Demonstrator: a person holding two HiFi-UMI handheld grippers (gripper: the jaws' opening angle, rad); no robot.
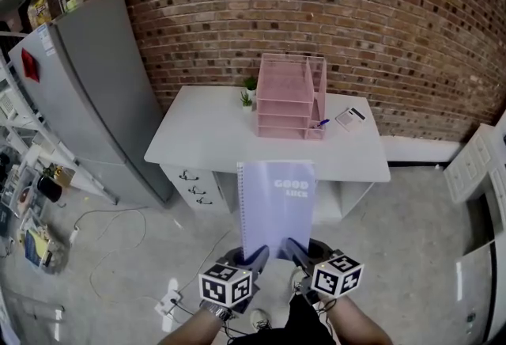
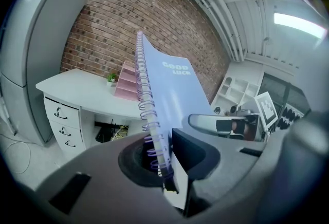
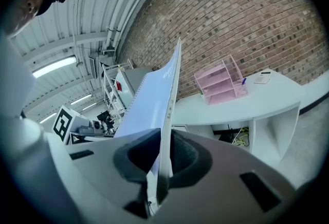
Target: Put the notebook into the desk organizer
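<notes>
Head view: transport step. The notebook [image 1: 277, 205] is in the air, cover up, near edge pinched by both tools, well short of the tabletop [image 1: 205, 142] with floor under it. The left tool [image 1: 257, 258] is clamped nearly closed on the spiral-bound corner, coils right beside its jaws. The right tool [image 1: 297, 252] is clamped on the loose-page corner, tighter gap, only the notebook between its jaws.

The pink desk organizer [image 1: 291, 98] sits at the back of the tabletop by the brick wall, with stacked trays facing out and a side pocket holding a pen [image 1: 320, 123]. None of it is reached yet.

Next move: close the gap, level the notebook with a tray mouth and feed the far edge in first. Trays look empty, but they're too small here to be sure. Watch for the spiral snagging the mesh.
</notes>
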